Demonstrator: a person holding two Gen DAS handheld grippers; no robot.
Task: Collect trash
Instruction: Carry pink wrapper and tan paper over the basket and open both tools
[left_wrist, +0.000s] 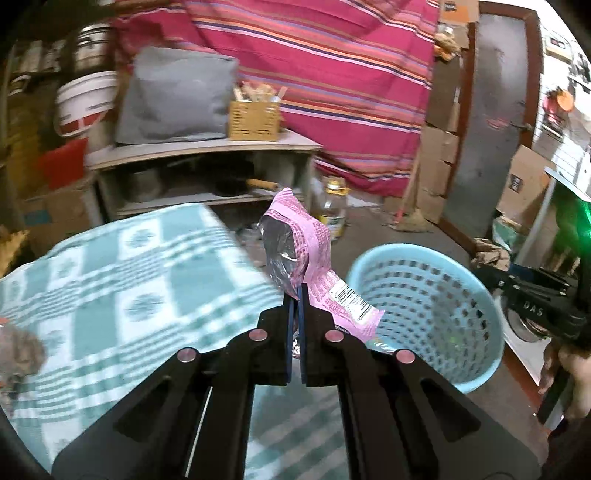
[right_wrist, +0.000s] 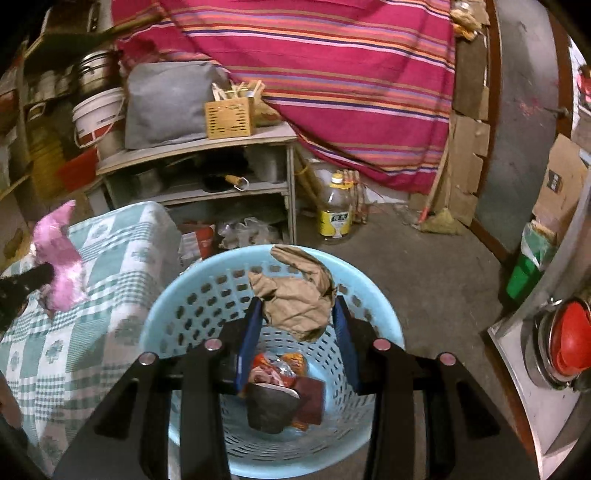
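Note:
My left gripper (left_wrist: 298, 291) is shut on a pink wrapper (left_wrist: 310, 251) with a silver inside and a barcode, held above the edge of the checked tablecloth (left_wrist: 129, 280), just left of the light blue basket (left_wrist: 424, 314). In the right wrist view my right gripper (right_wrist: 297, 314) is shut on a crumpled brown paper (right_wrist: 295, 295) directly over the basket (right_wrist: 177, 302). Several wrappers (right_wrist: 284, 391) lie on the basket's bottom. The pink wrapper (right_wrist: 59, 254) and the left gripper's tip show at the far left there. The right gripper's black body (left_wrist: 532, 295) appears at the left view's right edge.
A shelf unit (right_wrist: 199, 147) with a grey bag, a wooden box and pans stands behind the table. A plastic oil bottle (right_wrist: 336, 210) and a broom (right_wrist: 439, 218) stand on the concrete floor under a striped red cloth (right_wrist: 351, 74). Steel counter with red lid (right_wrist: 569, 339) at right.

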